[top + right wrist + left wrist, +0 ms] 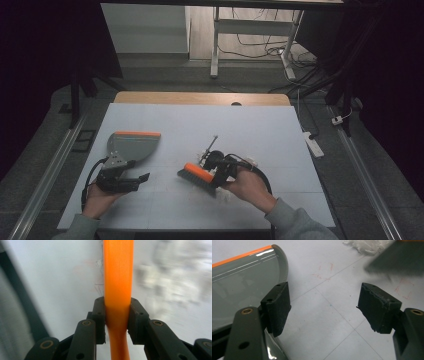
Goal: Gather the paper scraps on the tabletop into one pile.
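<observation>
A grey dustpan (pixel 134 146) with an orange front edge lies on the white table top (pixel 210 120) at the left. My left gripper (pixel 141 180) rests just in front of it, open. In the left gripper view the dustpan (pixel 242 282) lies beside and under the left jaw, and nothing is between the left gripper's (pixel 323 293) pads. My right gripper (pixel 215 175) is shut on a brush (pixel 196 173) with an orange back and dark bristles, held low over the table's middle. In the right gripper view the right gripper (pixel 117 303) clamps the orange handle (pixel 118 270).
White crumpled scraps (pixel 251 161) lie near the right hand, and more scraps (pixel 367 245) lie beyond the left gripper. The brush bristles (pixel 399 260) blur past. A desk frame (pixel 215 45) stands behind the table, and a power strip (pixel 313 142) lies on the floor.
</observation>
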`<state>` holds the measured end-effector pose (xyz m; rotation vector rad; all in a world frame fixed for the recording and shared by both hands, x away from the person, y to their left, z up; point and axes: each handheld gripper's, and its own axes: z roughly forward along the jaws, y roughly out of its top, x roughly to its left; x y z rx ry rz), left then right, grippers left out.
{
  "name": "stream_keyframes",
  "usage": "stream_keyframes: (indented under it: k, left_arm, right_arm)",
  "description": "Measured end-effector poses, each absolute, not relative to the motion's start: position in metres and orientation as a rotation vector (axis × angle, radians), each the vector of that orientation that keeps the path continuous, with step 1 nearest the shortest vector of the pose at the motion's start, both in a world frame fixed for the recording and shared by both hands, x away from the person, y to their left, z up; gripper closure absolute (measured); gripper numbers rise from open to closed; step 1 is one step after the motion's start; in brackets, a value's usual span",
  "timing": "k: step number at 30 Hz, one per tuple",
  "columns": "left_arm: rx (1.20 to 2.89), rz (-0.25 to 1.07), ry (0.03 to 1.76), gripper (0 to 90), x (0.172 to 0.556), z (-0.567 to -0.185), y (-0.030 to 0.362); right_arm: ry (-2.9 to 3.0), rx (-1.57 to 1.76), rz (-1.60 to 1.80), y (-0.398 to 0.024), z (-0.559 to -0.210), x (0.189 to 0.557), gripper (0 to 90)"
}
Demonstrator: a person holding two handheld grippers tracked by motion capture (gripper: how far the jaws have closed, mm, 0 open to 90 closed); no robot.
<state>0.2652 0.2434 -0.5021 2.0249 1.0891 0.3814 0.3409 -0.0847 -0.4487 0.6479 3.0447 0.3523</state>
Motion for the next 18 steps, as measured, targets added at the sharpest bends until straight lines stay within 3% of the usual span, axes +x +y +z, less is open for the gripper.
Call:
stream_keyframes:
  k: [5,13,18]
  left_arm:
    - [2.025,0.382,1.093,26.9,0.266,-0.503,0.244]
    - [2.032,0.385,1.088,26.8,0.265,-0.502,0.243]
    - [2.026,0.384,1.089,26.8,0.265,-0.502,0.243]
  right_arm:
    - [3.004,0.744,0.494,-0.106,-0.433,0.356,70.7]
    - [2.932,0.712,0.639,-0.131,-0.393,0.346,70.7]
    - [3.020,0.640,0.615,-0.143,-0.399,0.333,70.7]
